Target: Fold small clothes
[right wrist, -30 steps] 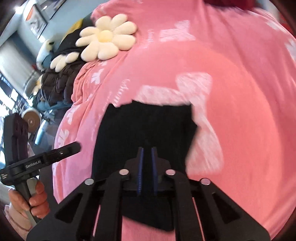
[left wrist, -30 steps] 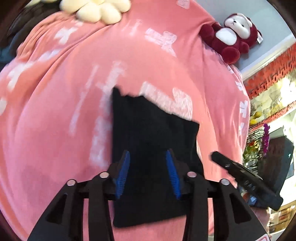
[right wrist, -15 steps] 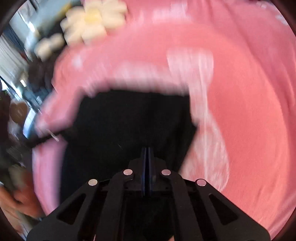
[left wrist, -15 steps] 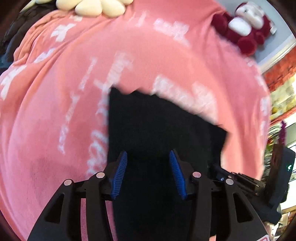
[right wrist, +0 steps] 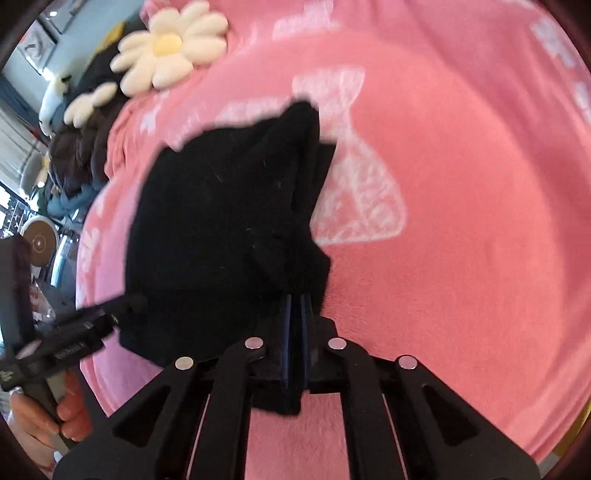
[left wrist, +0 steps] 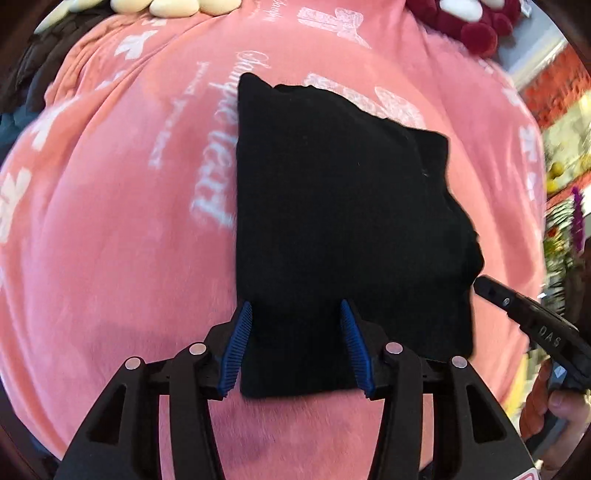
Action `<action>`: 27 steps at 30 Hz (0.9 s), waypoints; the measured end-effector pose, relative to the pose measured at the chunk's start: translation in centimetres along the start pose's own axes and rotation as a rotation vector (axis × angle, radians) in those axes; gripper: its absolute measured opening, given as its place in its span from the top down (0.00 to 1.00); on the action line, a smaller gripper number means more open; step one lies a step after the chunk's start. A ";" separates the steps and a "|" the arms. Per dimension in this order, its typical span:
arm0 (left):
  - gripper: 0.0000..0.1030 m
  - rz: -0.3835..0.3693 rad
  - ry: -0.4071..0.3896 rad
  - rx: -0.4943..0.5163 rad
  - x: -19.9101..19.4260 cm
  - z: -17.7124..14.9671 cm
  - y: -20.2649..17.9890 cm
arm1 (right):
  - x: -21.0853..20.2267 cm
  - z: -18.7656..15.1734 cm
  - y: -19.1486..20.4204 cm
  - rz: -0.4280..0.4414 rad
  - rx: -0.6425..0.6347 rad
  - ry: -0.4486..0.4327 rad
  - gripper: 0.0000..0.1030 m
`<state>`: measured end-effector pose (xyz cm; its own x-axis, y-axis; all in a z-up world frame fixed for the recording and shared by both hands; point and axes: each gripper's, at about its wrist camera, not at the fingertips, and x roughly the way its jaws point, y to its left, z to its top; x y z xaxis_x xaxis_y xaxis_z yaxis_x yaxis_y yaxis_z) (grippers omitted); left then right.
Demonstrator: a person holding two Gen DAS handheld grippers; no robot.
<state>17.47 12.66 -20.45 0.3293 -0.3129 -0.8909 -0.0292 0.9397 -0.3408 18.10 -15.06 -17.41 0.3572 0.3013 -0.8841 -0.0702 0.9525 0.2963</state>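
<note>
A black garment of soft, matte knit lies on a pink fleece blanket printed with white bows and script lettering. In the left wrist view it fills the centre of the frame as a rough upright rectangle: a straight left edge, a top edge sloping down to the right, and a stepped, layered right side. Its long axis runs from the bottom of the frame toward the top.

The left gripper sits at lower centre, its jaws spread wide, the ribbed blue pads straddling the garment's near edge without pinching it.

In the right wrist view the right gripper at lower centre is clenched on the garment's near right edge, blue pads almost together with cloth between them. There the fabric bunches into thick stacked folds rising toward a peak at upper centre.

A cream daisy-shaped plush lies at upper left of that view. A dark red plush toy sits at upper right of the left wrist view.
</note>
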 end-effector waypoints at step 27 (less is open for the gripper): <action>0.80 -0.307 0.007 -0.231 1.8 8.3 2.9 | 2.3 6.0 1.6 0.253 0.104 -0.018 0.80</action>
<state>25.77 15.99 -20.56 0.3491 -0.5765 -0.7388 -0.1427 0.7465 -0.6499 24.41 -13.10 -16.83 0.3570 0.5274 -0.7709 -0.0639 0.8372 0.5432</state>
